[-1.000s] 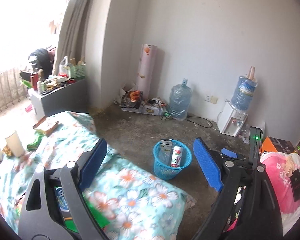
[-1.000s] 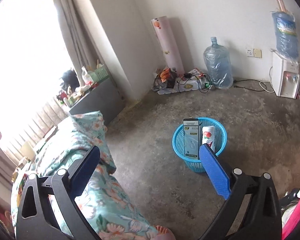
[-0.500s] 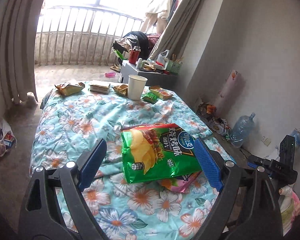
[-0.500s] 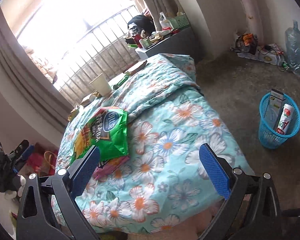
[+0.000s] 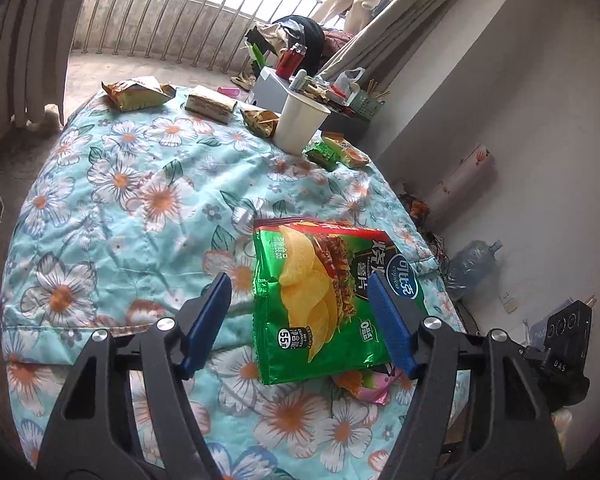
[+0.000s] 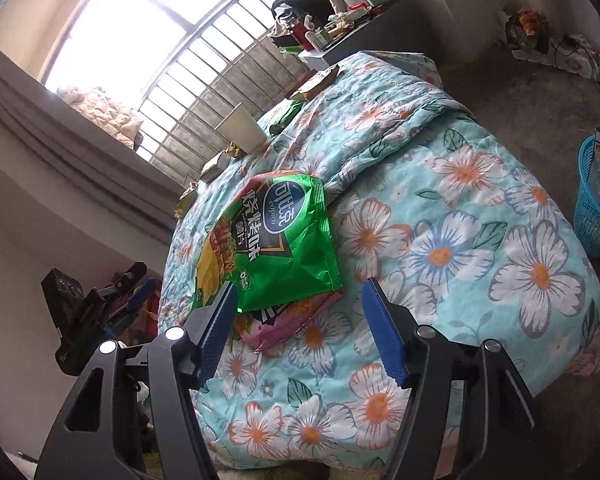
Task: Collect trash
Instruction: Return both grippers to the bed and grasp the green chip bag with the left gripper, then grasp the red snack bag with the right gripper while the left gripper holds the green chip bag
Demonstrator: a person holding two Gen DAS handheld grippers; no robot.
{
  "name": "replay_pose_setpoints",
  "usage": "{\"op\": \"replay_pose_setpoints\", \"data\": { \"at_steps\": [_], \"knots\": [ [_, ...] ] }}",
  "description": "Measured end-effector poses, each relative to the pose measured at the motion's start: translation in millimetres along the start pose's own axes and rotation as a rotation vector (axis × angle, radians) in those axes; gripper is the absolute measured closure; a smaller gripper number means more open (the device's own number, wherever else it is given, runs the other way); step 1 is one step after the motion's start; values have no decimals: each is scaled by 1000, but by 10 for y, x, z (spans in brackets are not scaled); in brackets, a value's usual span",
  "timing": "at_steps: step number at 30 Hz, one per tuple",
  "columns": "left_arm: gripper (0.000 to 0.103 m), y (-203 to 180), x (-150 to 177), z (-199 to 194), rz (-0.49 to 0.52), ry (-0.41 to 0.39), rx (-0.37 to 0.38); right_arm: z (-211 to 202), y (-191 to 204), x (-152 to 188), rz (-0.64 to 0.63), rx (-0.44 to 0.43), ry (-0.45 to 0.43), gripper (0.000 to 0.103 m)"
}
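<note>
A green chip bag (image 5: 324,304) lies flat on the floral quilt (image 5: 132,216), on top of a pink wrapper (image 5: 364,388). My left gripper (image 5: 298,292) hovers over the bag with its jaws closing. The bag lies between them, and the left pad stands clear of its edge. From the other side, my right gripper (image 6: 299,292) is also closing, low over the green bag (image 6: 276,240) and the pink wrapper (image 6: 292,320), with neither pad pressing on them. Across the bag, the left gripper (image 6: 112,304) shows at the quilt's edge.
A white paper cup (image 5: 300,124) and several snack wrappers (image 5: 136,92) sit at the quilt's far end. A blue basket (image 6: 596,208) holding a box stands on the concrete floor to the right. A cluttered grey cabinet (image 5: 272,88) stands behind the bed.
Both views swung from the floor and basket onto the bed, then closed in on the green chip bag. Both pairs of jaws have narrowed.
</note>
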State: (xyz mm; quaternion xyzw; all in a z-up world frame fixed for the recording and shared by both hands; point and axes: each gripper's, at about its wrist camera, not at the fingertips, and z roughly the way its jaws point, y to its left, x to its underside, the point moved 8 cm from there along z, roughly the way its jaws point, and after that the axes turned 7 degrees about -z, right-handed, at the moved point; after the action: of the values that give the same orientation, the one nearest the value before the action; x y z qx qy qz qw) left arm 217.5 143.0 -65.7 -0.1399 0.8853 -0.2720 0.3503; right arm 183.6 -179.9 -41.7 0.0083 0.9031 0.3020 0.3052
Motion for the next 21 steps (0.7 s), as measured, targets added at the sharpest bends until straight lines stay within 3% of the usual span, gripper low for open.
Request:
{"op": "replay_pose_setpoints", "data": {
  "at_steps": [6, 11, 14, 21],
  "knots": [
    [45, 111, 162, 150, -14, 39, -14, 322, 11, -355, -29, -37, 55, 39],
    [66, 142, 201, 212, -10, 47, -41, 774, -103, -594, 9, -51, 116, 33],
    [75, 112, 208, 268, 13, 52, -53, 1063, -104, -555, 41, -111, 196, 33],
    [79, -65, 258, 296, 62, 65, -12, 780, 272, -472, -93, -163, 140, 34]
  ]
}}
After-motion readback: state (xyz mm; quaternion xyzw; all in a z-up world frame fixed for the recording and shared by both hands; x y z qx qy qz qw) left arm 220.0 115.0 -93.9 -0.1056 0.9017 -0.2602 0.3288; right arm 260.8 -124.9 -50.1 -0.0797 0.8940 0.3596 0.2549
